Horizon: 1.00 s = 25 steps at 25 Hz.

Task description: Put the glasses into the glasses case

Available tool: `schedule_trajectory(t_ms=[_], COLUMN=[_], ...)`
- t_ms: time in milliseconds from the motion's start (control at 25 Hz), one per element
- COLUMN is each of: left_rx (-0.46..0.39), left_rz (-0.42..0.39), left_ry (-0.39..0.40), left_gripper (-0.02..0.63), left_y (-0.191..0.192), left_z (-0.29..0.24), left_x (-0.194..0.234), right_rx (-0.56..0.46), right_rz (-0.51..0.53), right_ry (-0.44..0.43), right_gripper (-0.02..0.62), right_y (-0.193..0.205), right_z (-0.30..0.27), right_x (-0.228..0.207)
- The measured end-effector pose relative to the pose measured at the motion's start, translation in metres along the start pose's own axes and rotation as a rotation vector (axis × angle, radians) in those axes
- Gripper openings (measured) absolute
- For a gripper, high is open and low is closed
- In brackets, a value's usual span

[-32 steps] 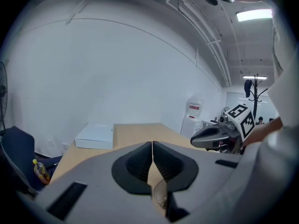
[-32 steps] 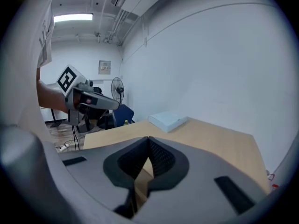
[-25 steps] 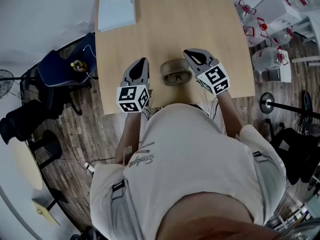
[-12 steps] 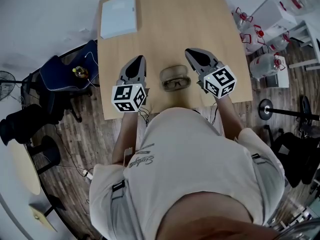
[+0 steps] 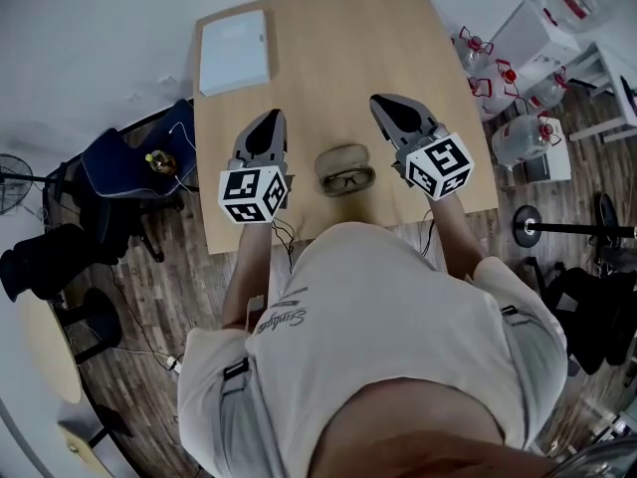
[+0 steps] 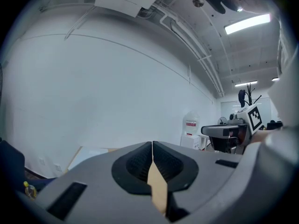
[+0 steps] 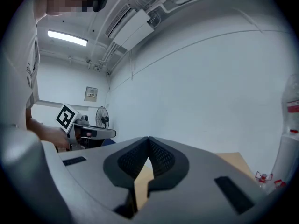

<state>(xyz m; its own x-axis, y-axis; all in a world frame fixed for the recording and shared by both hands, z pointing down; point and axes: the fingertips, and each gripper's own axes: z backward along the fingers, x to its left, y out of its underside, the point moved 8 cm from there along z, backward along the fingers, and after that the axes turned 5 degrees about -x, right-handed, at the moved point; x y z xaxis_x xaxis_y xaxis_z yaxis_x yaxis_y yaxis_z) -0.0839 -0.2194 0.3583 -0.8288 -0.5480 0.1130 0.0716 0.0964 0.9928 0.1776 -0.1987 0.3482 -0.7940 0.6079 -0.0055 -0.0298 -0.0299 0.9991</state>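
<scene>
An open tan glasses case (image 5: 343,159) lies on the wooden table (image 5: 328,58) near its front edge, with dark-framed glasses (image 5: 349,179) resting in its nearer half. My left gripper (image 5: 266,125) hangs to the case's left, shut and empty. My right gripper (image 5: 391,108) hangs to the case's right, also shut with nothing in it. Both are held level above the table and touch neither the case nor the glasses. In the left gripper view the jaws (image 6: 152,146) meet at their tips; in the right gripper view the jaws (image 7: 148,141) meet too. Neither gripper view shows the case.
A white flat box (image 5: 234,51) lies at the table's far left corner. A dark chair (image 5: 129,162) stands left of the table. Water jugs (image 5: 526,132) and a stand base (image 5: 528,225) are on the floor to the right.
Both grippers have drawn slightly apart and up from the case. The case and glasses lie as before.
</scene>
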Motion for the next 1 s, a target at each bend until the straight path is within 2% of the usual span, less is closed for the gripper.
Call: schedule_trajectory(t_ms=[400, 720, 1000], left_rx=[-0.064, -0.069, -0.072], left_rz=[-0.031, -0.051, -0.073], left_ry=[0.033, -0.015, -0.011], left_gripper=[0.017, 0.017, 0.017], left_y=[-0.036, -0.045, -0.055], left_z=[-0.01, -0.003, 0.003], left_x=[-0.009, -0.004, -0.01], right_rx=[-0.027, -0.047, -0.045], right_rz=[0.049, 0.058, 0.035], right_ry=[0.009, 0.019, 0.004], right_gripper=[-0.005, -0.005, -0.005], right_y=[-0.024, -0.035, -0.034], right_z=[-0.001, -0.008, -0.003], right_x=[-0.006, -0.008, -0.001])
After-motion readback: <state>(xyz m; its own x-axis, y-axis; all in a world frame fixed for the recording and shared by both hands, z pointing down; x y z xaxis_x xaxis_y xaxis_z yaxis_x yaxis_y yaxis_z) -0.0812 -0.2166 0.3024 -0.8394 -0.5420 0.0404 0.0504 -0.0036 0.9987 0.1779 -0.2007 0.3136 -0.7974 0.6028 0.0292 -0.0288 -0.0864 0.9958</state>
